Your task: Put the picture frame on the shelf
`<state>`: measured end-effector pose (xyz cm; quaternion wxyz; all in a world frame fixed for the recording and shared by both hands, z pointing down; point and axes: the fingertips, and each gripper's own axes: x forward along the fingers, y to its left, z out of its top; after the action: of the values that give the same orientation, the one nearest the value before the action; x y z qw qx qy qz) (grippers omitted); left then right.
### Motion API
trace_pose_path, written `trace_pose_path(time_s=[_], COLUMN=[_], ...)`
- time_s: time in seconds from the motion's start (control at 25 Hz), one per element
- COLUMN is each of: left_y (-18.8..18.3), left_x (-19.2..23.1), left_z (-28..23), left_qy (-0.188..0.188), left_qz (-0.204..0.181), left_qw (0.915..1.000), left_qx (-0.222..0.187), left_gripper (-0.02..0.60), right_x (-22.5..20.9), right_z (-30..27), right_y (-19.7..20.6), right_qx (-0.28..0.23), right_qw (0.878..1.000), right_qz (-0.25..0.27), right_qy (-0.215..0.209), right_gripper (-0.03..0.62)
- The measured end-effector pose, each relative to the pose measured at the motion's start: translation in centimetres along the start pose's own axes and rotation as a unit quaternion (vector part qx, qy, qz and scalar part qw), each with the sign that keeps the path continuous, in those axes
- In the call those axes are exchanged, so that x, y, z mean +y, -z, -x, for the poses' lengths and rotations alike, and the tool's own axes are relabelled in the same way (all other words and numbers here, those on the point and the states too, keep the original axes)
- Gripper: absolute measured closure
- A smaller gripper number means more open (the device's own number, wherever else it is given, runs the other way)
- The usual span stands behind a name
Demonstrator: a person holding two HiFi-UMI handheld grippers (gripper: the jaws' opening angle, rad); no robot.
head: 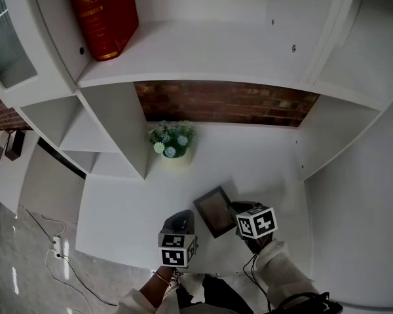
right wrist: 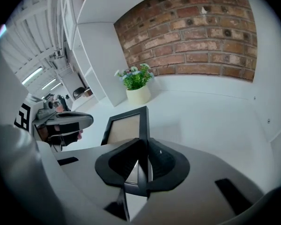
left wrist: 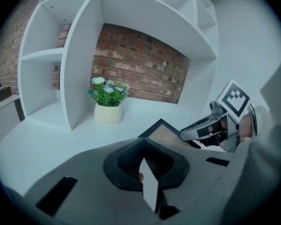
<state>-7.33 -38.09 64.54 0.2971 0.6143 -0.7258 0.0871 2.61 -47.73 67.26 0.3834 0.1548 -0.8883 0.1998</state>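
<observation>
Even, bright light is seen throughout; both gripper views are bent and darkened at their rims.

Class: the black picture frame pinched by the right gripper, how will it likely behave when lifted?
The picture frame looks stiff: its edges run straight though the right gripper pinches only one side. Held off-centre, it may swivel. Thin and flat, it would probably tip if stood upright.

The right gripper (head: 238, 209) is clamped on the right edge of the picture frame (head: 214, 209). The left gripper (head: 181, 220) hovers just left of it, jaws nearly together and empty.
</observation>
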Motion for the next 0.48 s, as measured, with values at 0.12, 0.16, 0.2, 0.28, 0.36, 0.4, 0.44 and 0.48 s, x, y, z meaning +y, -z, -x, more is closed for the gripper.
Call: trace_pose_path(time_s=[0.12,0.16,0.2,0.28,0.36,0.4,0.44,0.48], left_y=[-1.1,-1.4,-1.8,-2.6,-3.4,-3.8,-4.3,-4.7], left_x=[0.5,0.7,0.9,1.2,1.4,1.5,1.6,1.6], left_z=[1.4,1.8,2.2,3.0,3.8,4.1,4.5,4.8], left_qy=[0.005,0.006,0.008,0.012,0.016,0.019,0.021,0.024], left_qz=[-0.01,-0.013,-0.017,-0.023,-0.027,-0.029,-0.031,-0.034], left_qw=[0.9998,0.9997,0.9996,0.9992,0.9986,0.9983,0.9979,0.9974], left_qx=[-0.014,-0.017,-0.021,-0.031,-0.041,-0.047,-0.053,-0.058], left_gripper=[0.575,0.575,0.575,0.575,0.575,0.575,0.575,0.575], right_x=[1.4,1.9,2.4,3.3,3.9,4.1,4.4,4.7], right_z=[1.0,1.5,1.9,3.0,4.1,4.6,5.2,5.6], right_y=[-0.6,-0.9,-1.2,-2.0,-2.8,-3.2,-3.6,-4.0], right_qx=[-0.02,-0.027,-0.034,-0.05,-0.068,-0.077,-0.086,-0.093], right_qw=[1.0,0.999,0.999,0.998,0.997,0.996,0.995,0.994], right_qz=[-0.007,-0.01,-0.011,-0.012,-0.014,-0.016,-0.018,-0.019], right_qy=[0.013,0.017,0.02,0.029,0.043,0.05,0.057,0.062], right_gripper=[0.522,0.522,0.522,0.522,0.522,0.522,0.522,0.522])
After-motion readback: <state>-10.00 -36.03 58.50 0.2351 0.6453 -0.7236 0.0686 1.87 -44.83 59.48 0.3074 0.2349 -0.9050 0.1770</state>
